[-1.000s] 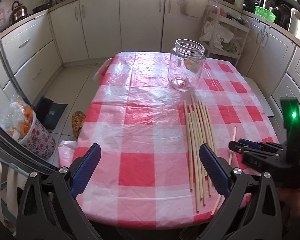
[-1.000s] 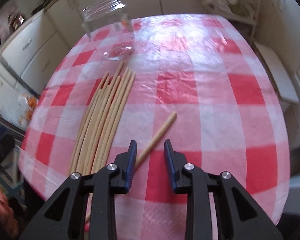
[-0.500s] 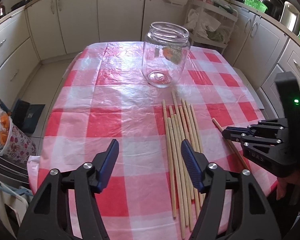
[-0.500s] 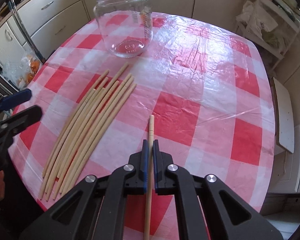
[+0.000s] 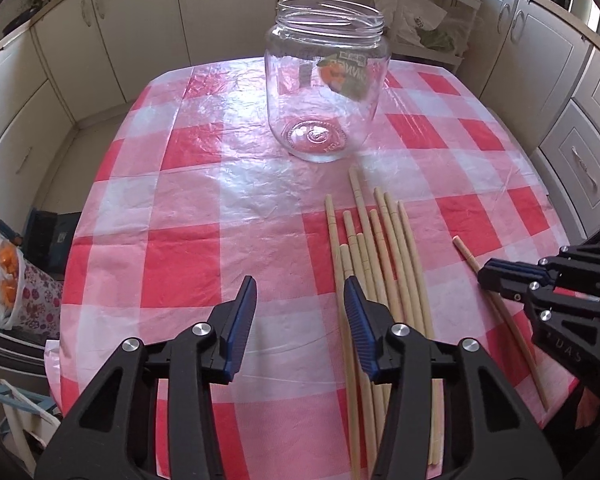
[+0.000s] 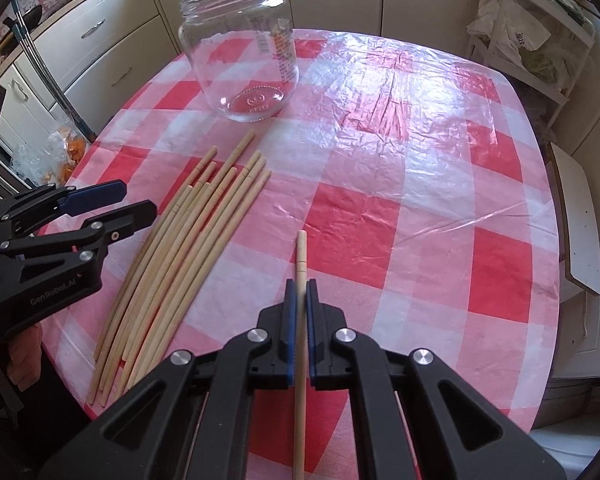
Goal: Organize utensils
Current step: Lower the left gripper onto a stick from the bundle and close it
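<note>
Since a second ago: right gripper (image 6: 298, 292), then parted around the lone chopstick (image 6: 301, 256), is now clamped on it; left gripper (image 5: 300, 308), then spread wide near the table's near edge, now sits closer to the jar with its jaws narrower.

Chopsticks, loose bundle (image 5: 374, 248): pale, plain wood, slender, roughly ten, lying side by side on the red-and-white checked tablecloth (image 5: 188, 256), fanned slightly, far tips pointing toward the jar. Position: near-right part of the table.

Lone chopstick: same pale wood, a ring groove close to its far end; lies apart, to the right of the bundle.

Glass jar (image 5: 326, 80): clear, wide-mouthed, upright, lidless, empty, label on the far side; stands beyond the bundle, just past its longest tip.

Right gripper: blue pads pressed together on the lone chopstick, whose far end sticks out past the fingertips.

Left gripper: jaws about half apart and closing, nothing between them; the right finger overlaps the left edge of the bundle in its own view; contact cannot be told.
</note>
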`<state>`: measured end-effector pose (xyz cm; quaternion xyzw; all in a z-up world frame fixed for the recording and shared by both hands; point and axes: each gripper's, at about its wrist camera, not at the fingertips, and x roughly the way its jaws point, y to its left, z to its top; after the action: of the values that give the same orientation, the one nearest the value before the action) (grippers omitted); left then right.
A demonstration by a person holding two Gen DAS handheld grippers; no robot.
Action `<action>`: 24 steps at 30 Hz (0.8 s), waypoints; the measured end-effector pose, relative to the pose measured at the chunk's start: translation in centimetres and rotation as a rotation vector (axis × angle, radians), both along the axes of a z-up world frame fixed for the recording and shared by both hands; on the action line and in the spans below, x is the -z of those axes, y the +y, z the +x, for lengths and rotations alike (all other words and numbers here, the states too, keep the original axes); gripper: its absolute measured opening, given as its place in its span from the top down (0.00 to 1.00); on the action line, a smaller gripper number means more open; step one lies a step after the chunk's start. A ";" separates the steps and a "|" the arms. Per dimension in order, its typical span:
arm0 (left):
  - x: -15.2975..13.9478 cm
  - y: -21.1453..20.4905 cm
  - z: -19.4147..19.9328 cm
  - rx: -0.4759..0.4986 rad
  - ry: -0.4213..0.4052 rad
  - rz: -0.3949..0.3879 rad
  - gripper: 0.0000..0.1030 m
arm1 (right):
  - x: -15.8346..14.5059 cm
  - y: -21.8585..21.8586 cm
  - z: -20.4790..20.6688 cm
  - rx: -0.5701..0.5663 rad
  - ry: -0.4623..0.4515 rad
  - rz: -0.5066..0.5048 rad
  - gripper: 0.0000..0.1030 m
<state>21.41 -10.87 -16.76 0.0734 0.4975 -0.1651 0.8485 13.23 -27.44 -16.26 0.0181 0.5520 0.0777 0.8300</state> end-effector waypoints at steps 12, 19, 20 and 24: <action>0.7 -2.8 3.6 -0.030 -0.001 0.078 0.65 | 0.0 -0.3 -0.1 -0.017 -0.012 0.017 0.95; 1.1 -4.1 4.4 -0.005 0.005 0.105 0.94 | -0.1 -0.5 0.0 -0.032 -0.007 0.030 0.95; 1.1 -4.2 4.3 0.006 0.005 0.106 0.95 | 0.0 -0.6 0.1 -0.029 -0.009 0.036 0.95; 0.6 -3.8 4.0 0.037 0.026 0.053 0.95 | 0.1 -1.3 -0.1 0.006 -0.014 0.091 0.95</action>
<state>25.42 -14.64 -17.36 0.1027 0.5111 -0.1685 0.8366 13.12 -28.75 -16.32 0.0571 0.5418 0.1003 0.8325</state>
